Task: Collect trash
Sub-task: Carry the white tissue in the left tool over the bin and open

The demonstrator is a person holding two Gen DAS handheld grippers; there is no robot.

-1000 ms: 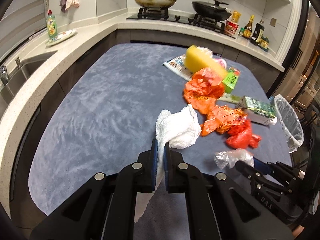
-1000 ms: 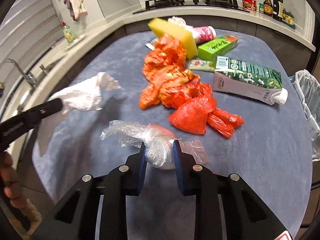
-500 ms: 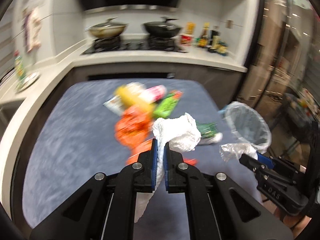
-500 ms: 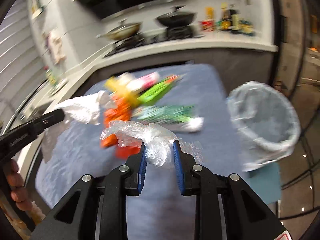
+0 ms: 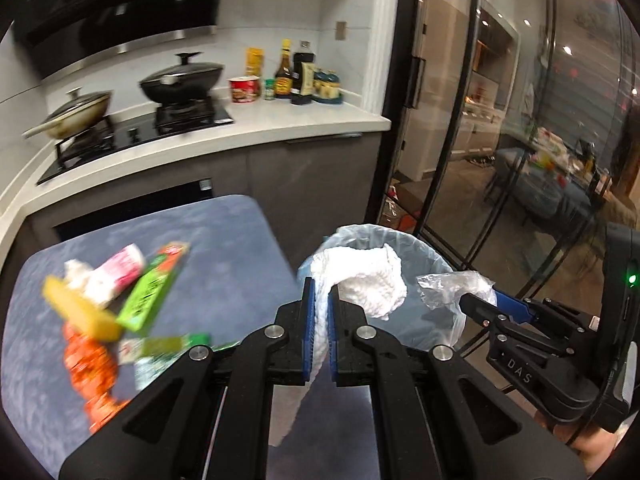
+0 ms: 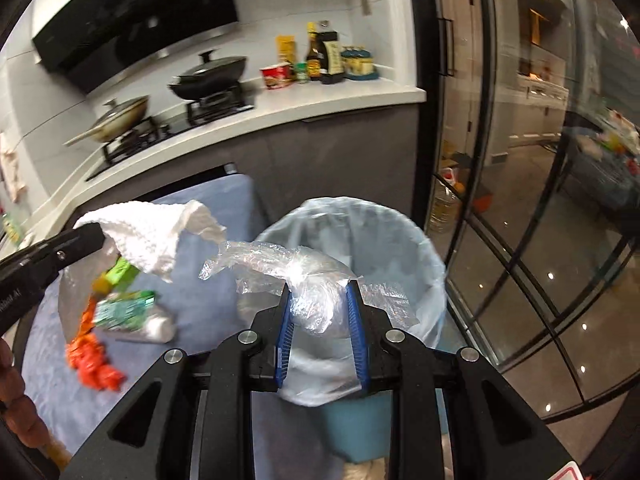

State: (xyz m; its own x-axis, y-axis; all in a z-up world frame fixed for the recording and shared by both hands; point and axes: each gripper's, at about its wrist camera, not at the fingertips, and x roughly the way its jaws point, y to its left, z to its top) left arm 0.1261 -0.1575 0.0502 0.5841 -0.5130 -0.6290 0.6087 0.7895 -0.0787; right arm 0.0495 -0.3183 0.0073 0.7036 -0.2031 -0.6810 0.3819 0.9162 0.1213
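My left gripper (image 5: 319, 300) is shut on a crumpled white paper towel (image 5: 370, 280) and holds it over the near rim of the lined trash bin (image 5: 430, 254). My right gripper (image 6: 318, 300) is shut on a clear plastic bag (image 6: 308, 276) and holds it above the bin's mouth (image 6: 404, 248). The right gripper also shows in the left wrist view (image 5: 480, 304) with the bag (image 5: 452, 286) at the bin's right rim. The left gripper's arm and the towel (image 6: 156, 236) show at left in the right wrist view.
More trash lies on the blue-grey table (image 5: 224, 248): a yellow sponge (image 5: 80, 314), a green box (image 5: 154, 292), a pink-white tube (image 5: 118, 274), orange wrappers (image 5: 94, 372), a green-white carton (image 6: 128, 314). Kitchen counter with woks (image 5: 182, 78) behind; glass doors (image 5: 520, 160) on the right.
Both grippers have swung right from over the table, carrying the towel and the plastic bag to above the trash bin. Both stay shut.
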